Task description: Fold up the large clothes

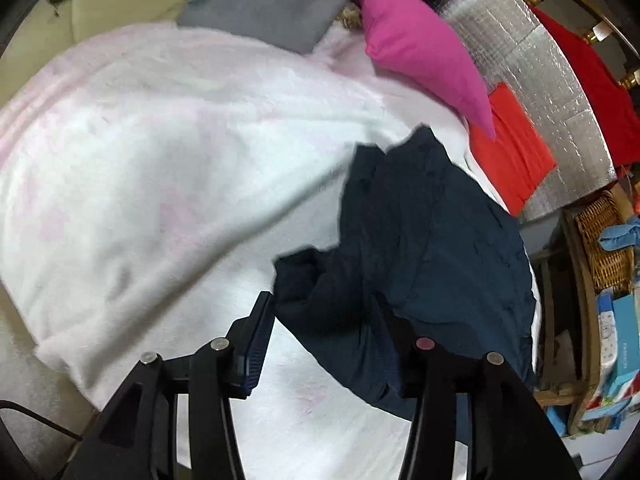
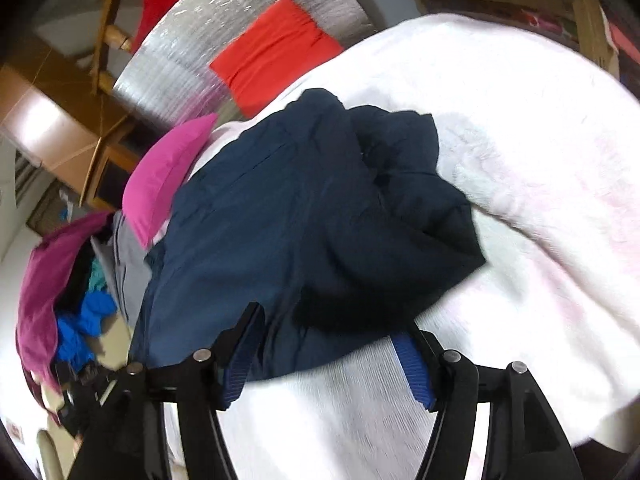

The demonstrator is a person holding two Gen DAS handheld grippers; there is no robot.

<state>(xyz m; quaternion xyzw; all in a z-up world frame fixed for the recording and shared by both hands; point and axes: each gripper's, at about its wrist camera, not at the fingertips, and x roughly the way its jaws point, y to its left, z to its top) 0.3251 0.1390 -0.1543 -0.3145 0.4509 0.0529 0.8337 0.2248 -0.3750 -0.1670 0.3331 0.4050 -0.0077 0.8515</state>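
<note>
The navy garment [image 2: 312, 216] lies bunched on the white fleece blanket [image 2: 540, 208], its hem loose between the parted, unclamped jaws of both the left gripper [image 1: 324, 340] and right gripper [image 2: 332, 344], a pink pillow [image 1: 420, 48] at one o'clock.

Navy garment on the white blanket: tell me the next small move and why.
Probably draw both tools back and regrasp an outer edge to spread it flat. The navy garment lies bunched in a heap on the white blanket, and both the left tool and right tool stand open around its near edge, gripping nothing.
</note>
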